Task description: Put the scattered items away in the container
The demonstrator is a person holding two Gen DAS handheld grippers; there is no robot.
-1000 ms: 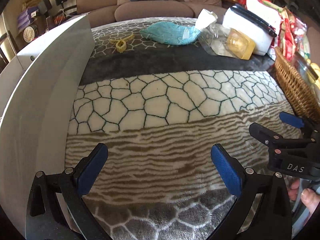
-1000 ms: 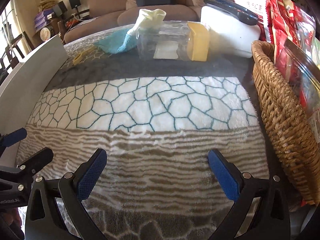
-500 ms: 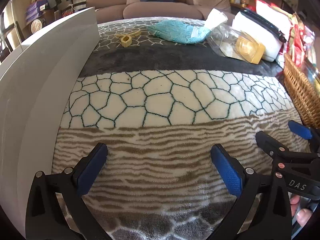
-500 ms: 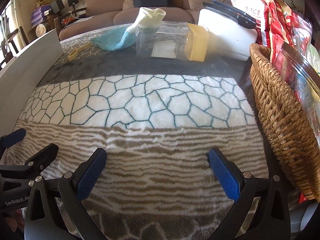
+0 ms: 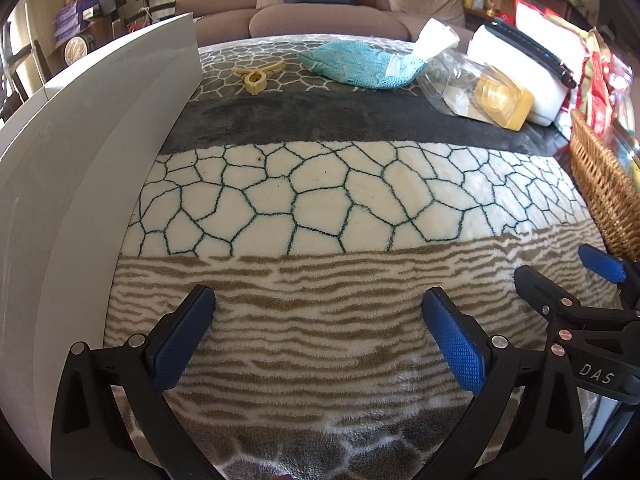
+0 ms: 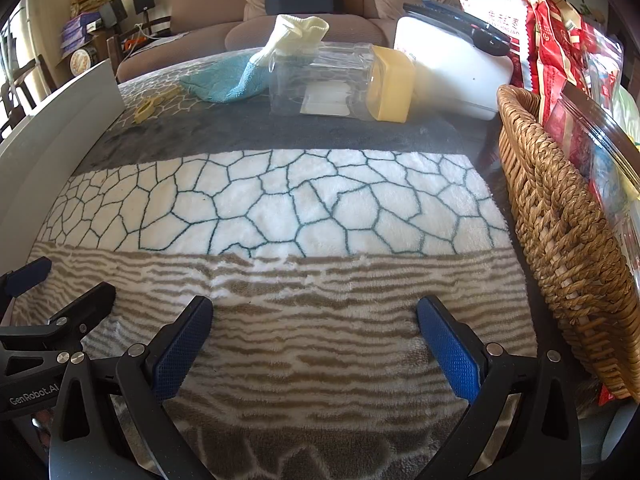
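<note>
Both tools have edged forward (jaws apart, empty); only the left view shows the hair clip clearly.

Blanket: plush fleece cloth, matt. Basket at 3 o'clock: coarse woven wicker. Jar at 12 o'clock: clear glossy plastic with a matt yellow lid. Sock: knit cloth. Clip at 11 o'clock: smooth plastic. Pads: textured blue rubber.
</note>
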